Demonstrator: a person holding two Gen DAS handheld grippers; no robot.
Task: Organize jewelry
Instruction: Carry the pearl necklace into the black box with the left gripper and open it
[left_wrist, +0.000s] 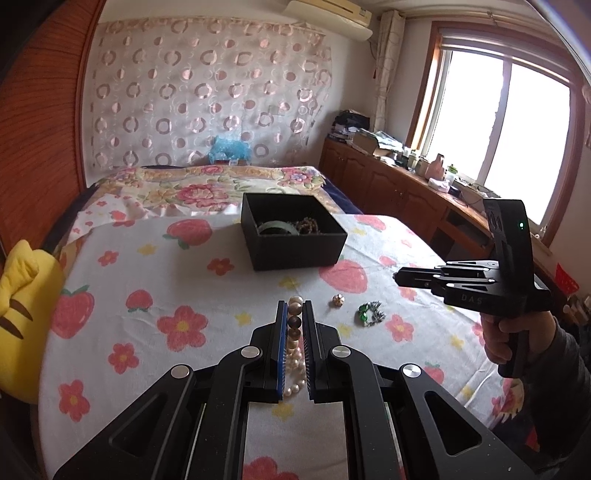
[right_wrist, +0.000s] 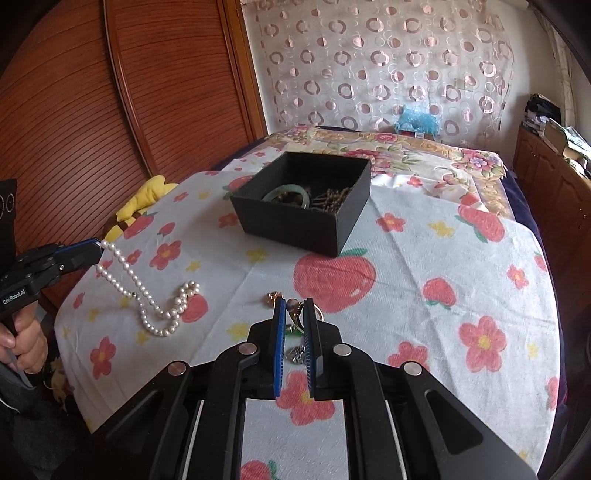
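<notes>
1. The left hand-held gripper (left_wrist: 294, 306) is clenched on a pearl necklace (right_wrist: 147, 295); its upper end is pinched between the fingers and lifted, while the rest trails down and lies curled on the bed sheet (right_wrist: 424, 295).
2. The right hand-held gripper (right_wrist: 295, 310) hangs low over the sheet with its fingers drawn close together around a green brooch (left_wrist: 370, 314); whether they actually grip it I cannot tell.
3. A small gold ornament (left_wrist: 337, 300) lies on the sheet just beside the brooch, apart from the pearls.
4. A black box (left_wrist: 295, 247) sits open farther up the bed, beyond both grippers. Inside it are a pale green bangle (right_wrist: 288, 194) and a dark beaded chain (right_wrist: 332, 201).
5. Nothing lies on the sheet between the grippers and the box.
6. A yellow plush toy (left_wrist: 26, 302) rests at the bed's left edge by the wooden wardrobe (right_wrist: 110, 110). A cluttered wooden cabinet (left_wrist: 388, 184) runs under the window (left_wrist: 509, 122) on the right.
</notes>
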